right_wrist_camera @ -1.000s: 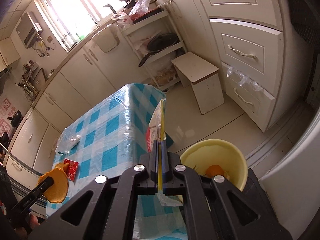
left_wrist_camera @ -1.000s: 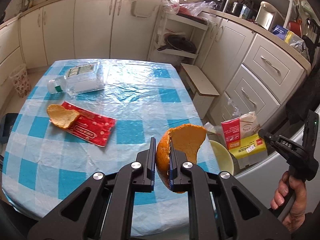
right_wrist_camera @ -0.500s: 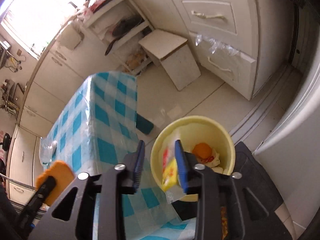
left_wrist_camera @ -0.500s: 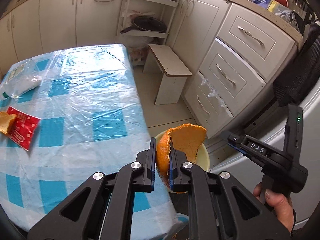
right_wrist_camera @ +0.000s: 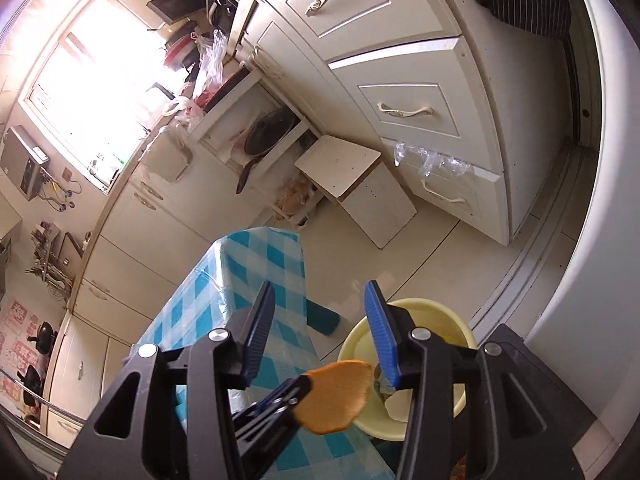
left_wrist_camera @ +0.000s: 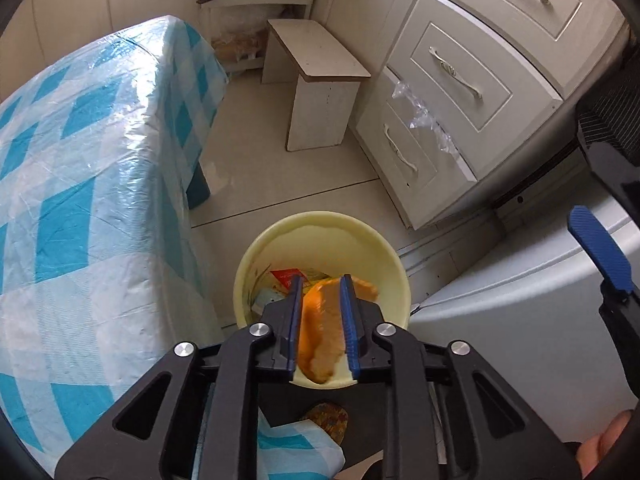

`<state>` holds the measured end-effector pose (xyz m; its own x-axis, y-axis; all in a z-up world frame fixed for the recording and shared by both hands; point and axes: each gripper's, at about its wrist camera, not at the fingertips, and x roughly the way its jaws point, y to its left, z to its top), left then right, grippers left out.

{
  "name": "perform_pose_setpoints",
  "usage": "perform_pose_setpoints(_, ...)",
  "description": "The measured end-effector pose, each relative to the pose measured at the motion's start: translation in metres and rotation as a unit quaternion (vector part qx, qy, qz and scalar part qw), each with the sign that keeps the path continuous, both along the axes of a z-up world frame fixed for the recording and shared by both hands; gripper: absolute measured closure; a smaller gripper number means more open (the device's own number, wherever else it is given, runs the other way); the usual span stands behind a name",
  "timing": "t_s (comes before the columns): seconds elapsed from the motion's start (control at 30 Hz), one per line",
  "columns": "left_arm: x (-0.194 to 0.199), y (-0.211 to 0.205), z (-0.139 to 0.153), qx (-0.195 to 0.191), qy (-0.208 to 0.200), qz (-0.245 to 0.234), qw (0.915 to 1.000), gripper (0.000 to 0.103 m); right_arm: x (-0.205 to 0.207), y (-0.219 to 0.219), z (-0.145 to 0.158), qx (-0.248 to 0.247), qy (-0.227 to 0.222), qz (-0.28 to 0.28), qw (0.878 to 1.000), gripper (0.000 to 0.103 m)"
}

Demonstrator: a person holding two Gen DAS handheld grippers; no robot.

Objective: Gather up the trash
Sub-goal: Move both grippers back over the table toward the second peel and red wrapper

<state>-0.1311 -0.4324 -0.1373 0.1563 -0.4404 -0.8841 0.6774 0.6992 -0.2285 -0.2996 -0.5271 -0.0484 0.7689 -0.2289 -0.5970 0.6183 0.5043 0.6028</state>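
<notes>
My left gripper hangs right over the pale yellow trash bin on the floor. An orange peel sits loosely between its parted blue pads. The bin holds a red wrapper and other scraps. My right gripper is open and empty above the table corner. In the right wrist view the left gripper's tip with the orange peel shows beside the bin.
The table with a blue-checked cloth stands left of the bin. A small white stool and cream drawers lie beyond. A white appliance stands to the right of the bin.
My left gripper moved from the table to above the bin and its pads parted around the peel. My right gripper dropped its yellow packet into the bin and opened wide.
</notes>
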Motion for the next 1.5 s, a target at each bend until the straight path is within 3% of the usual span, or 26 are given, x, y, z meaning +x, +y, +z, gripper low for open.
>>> perform_pose_setpoints(0.07,0.001,-0.002,0.0,-0.001,0.002,0.004,1.0,0.072,0.0,-0.001,0.001,0.002,-0.003,0.004,1.0,0.057)
perform_pose_setpoints(0.4,0.012,0.034,0.034,-0.033,-0.01,0.019,0.9992,0.06,0.008,0.002,0.005,0.007,-0.012,0.018,1.0,0.051)
perform_pose_setpoints(0.63,0.018,0.117,0.075,-0.036,-0.073,0.04,0.9959,0.045,0.022,0.016,0.007,0.004,-0.008,0.044,0.999,0.05)
perform_pose_setpoints(0.87,0.051,0.217,0.094,-0.018,-0.107,0.123,0.9864,0.043,0.049,0.051,0.01,-0.019,0.009,0.099,0.995,0.047)
perform_pose_setpoints(1.3,0.117,0.347,0.113,0.006,-0.148,0.22,0.9642,0.035,0.106,0.124,0.003,-0.059,0.057,0.209,0.974,0.046)
perform_pose_setpoints(1.5,0.144,0.366,0.107,0.017,-0.142,0.223,0.9642,0.033,0.143,0.174,0.005,-0.088,0.077,0.29,0.95,0.041)
